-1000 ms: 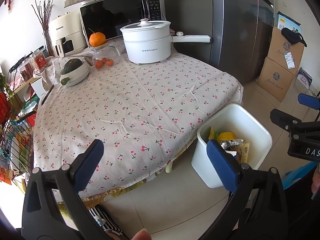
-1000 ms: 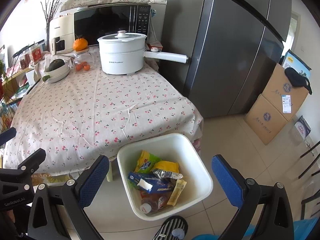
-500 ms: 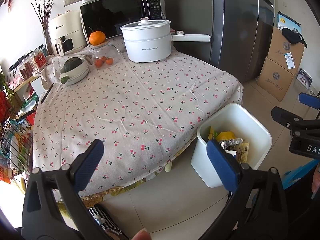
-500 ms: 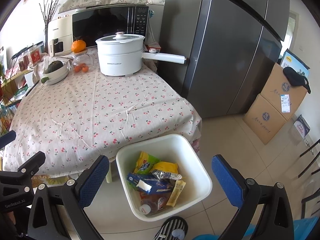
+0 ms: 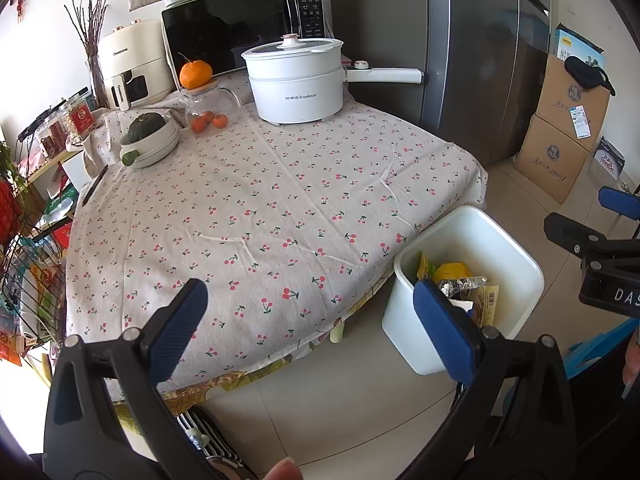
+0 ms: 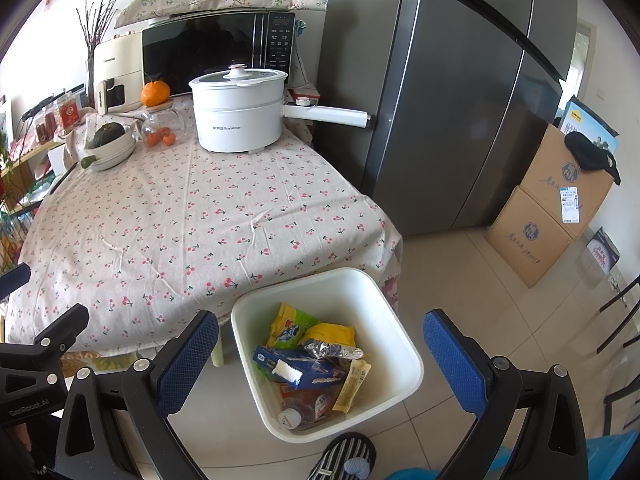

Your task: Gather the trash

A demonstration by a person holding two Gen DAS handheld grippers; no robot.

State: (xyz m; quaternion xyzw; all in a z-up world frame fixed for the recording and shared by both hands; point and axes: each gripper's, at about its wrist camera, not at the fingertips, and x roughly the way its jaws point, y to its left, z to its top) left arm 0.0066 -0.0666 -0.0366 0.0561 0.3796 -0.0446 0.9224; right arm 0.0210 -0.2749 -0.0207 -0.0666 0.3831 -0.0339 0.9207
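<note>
Down on the floor, the white bin sits just beside the corner of your worktop, holding wrappers, a blue box and a bottle; the lower layers are buried and hard to read. Your left gripper has its jaws wide apart and empty, one finger covering part of the bin's near side. Your right gripper hangs over the bin, jaws likewise spread, empty. Farther back stand a white pot, a microwave and the fridge.
</note>
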